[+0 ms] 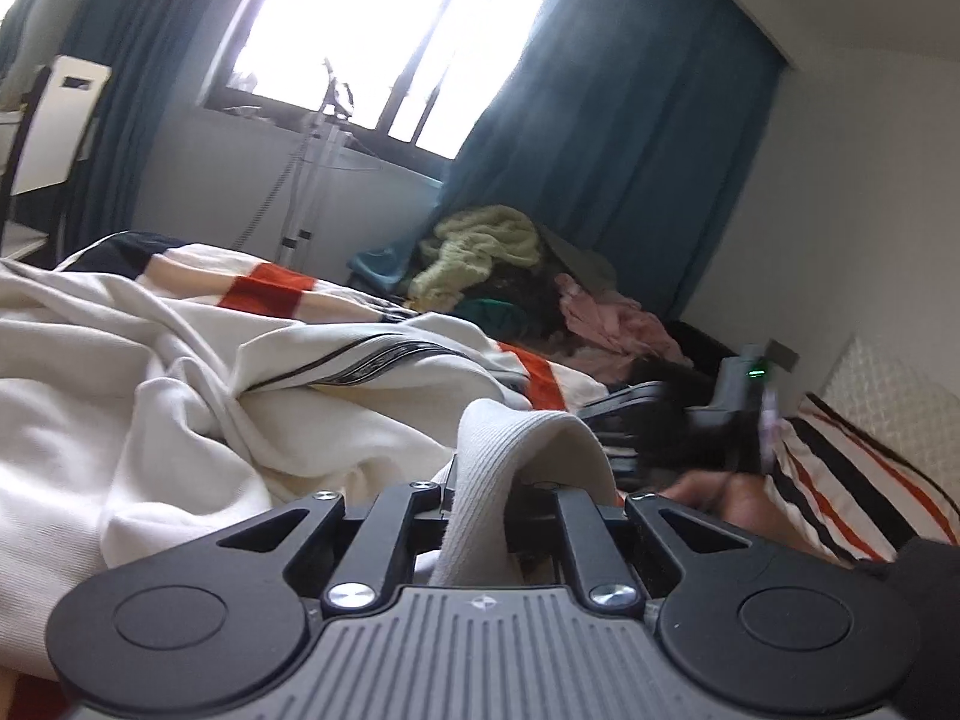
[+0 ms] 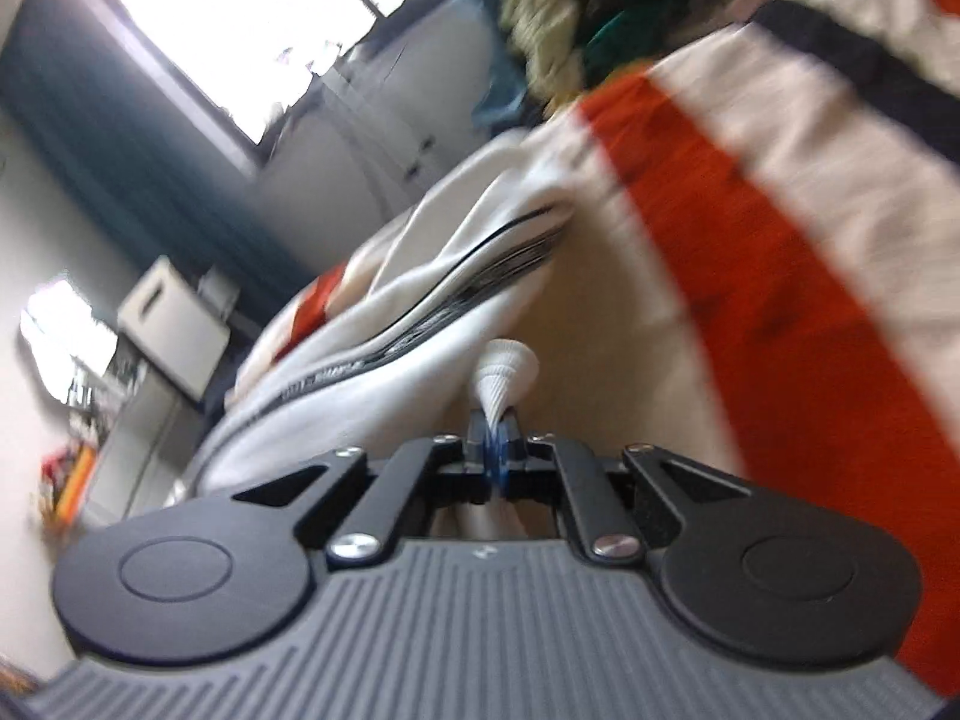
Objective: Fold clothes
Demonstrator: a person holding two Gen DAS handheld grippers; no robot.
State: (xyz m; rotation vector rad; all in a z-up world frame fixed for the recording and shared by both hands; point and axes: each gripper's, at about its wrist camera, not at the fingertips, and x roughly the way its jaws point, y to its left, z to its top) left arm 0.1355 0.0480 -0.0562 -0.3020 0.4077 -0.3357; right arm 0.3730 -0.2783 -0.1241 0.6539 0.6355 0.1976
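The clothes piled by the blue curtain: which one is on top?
The fluffy pale yellow-green garment sits on top. The crumpled pink garment lies lower, to its right, and a dark green piece peeks out beneath.

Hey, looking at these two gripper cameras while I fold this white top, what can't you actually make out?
- Left wrist view: the left gripper fingertips, covered by the ribbed white cuff.
- Left wrist view: the right gripper, smeared by motion blur.
- Right wrist view: lettering on the white top's black stripe, blurred, unreadable.
- Both views: outside the window, washed out by glare.
- Left wrist view: items in the clothes pile, overlapping.
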